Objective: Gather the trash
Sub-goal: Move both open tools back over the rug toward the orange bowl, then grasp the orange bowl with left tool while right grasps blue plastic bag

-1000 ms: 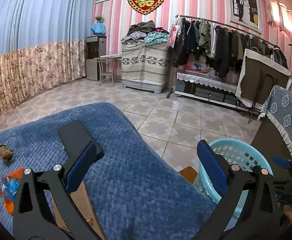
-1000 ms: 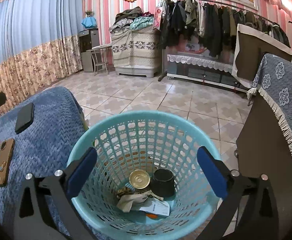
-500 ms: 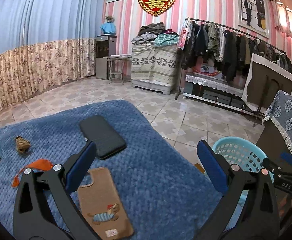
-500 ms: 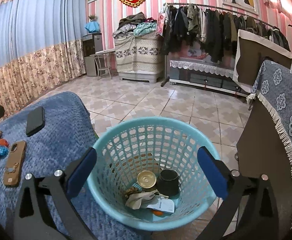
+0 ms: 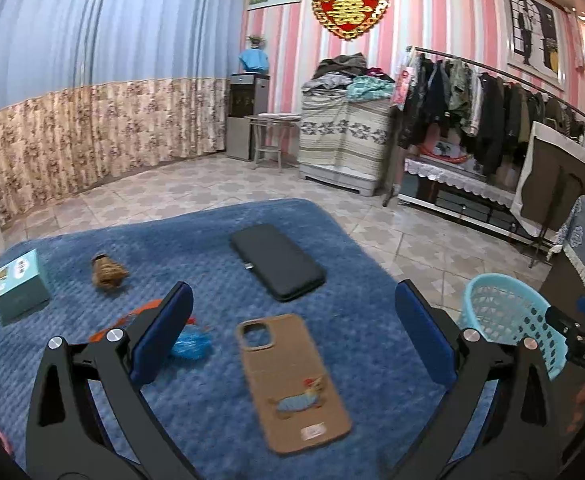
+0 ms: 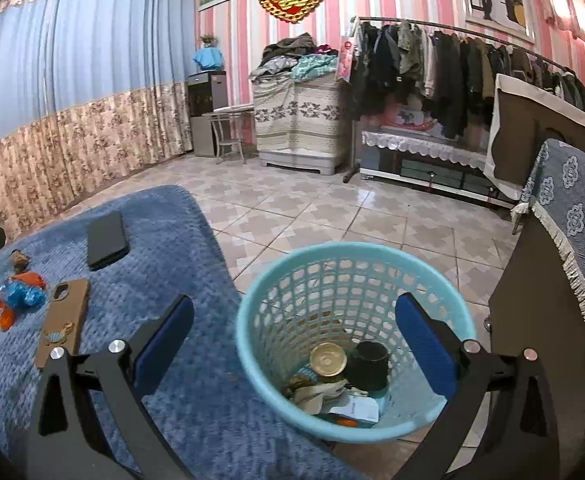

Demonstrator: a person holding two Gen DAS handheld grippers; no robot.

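From the left wrist view, the left gripper [image 5: 292, 332] hung with its fingers spread wide and nothing between them, over the blue-covered table [image 5: 372, 264]. It seemed poised there to choose the next piece of rubbish. A crumpled blue and orange wrapper [image 5: 190, 344] lay just beside the left finger, and a small brown scrap [image 5: 108, 274] sat farther back near a teal box [image 5: 18, 288]. The black phone [image 5: 278, 260] and the tan phone case [image 5: 292, 380] lay flat between the fingers (hardly trash, I judged). The turquoise basket [image 5: 508, 320] stood off the table's right edge.

From the right wrist view, the right gripper [image 6: 294, 342] was likewise spread and empty, held above the basket [image 6: 252, 320], probably because that is where rubbish gets dropped. Inside lay a can [image 6: 328, 358], a black cup [image 6: 368, 364] and crumpled paper [image 6: 324, 394]. The wrapper [image 6: 22, 298] waited on the table, well apart from the basket.
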